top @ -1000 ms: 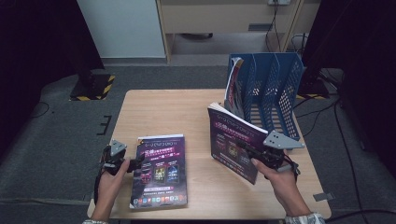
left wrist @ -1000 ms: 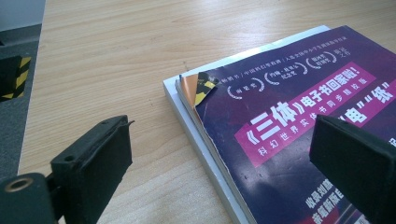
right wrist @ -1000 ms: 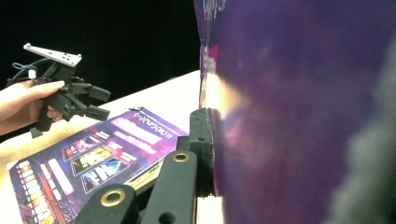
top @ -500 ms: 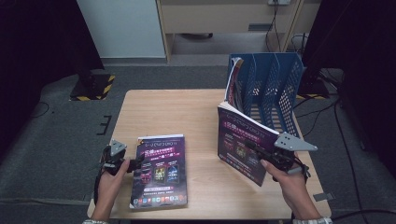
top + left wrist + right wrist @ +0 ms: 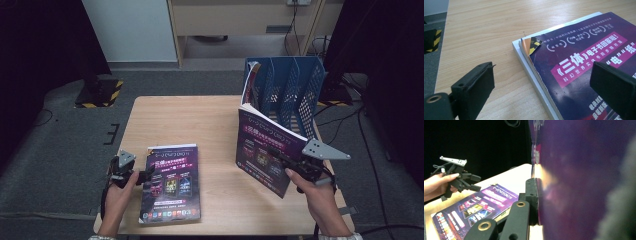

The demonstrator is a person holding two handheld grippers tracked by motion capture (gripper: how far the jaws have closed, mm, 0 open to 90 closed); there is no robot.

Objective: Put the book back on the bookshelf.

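A purple magazine [image 5: 262, 146] [image 5: 586, 182] stands tilted on edge above the table's right side, just in front of a blue file rack [image 5: 295, 85]. My right gripper [image 5: 276, 154] [image 5: 536, 200] is shut on its lower right part, and one black jaw presses the cover in the right gripper view. A second purple magazine [image 5: 172, 185] [image 5: 579, 62] [image 5: 474, 212] lies flat on top of a thin stack at the front left. My left gripper [image 5: 149, 175] [image 5: 544, 82] [image 5: 475, 182] is open at its left edge, one jaw over the wood and one over the cover.
The wooden table [image 5: 190, 120] is bare between the two magazines. The rack's leftmost slot holds another magazine [image 5: 250, 80]. Dark floor with cables surrounds the table, and a black-and-yellow striped base [image 5: 100, 92] stands at the far left.
My right gripper has lifted the held magazine and carried it a little right, closer to the rack, so it stands more upright. The left gripper and the flat magazine have not moved.
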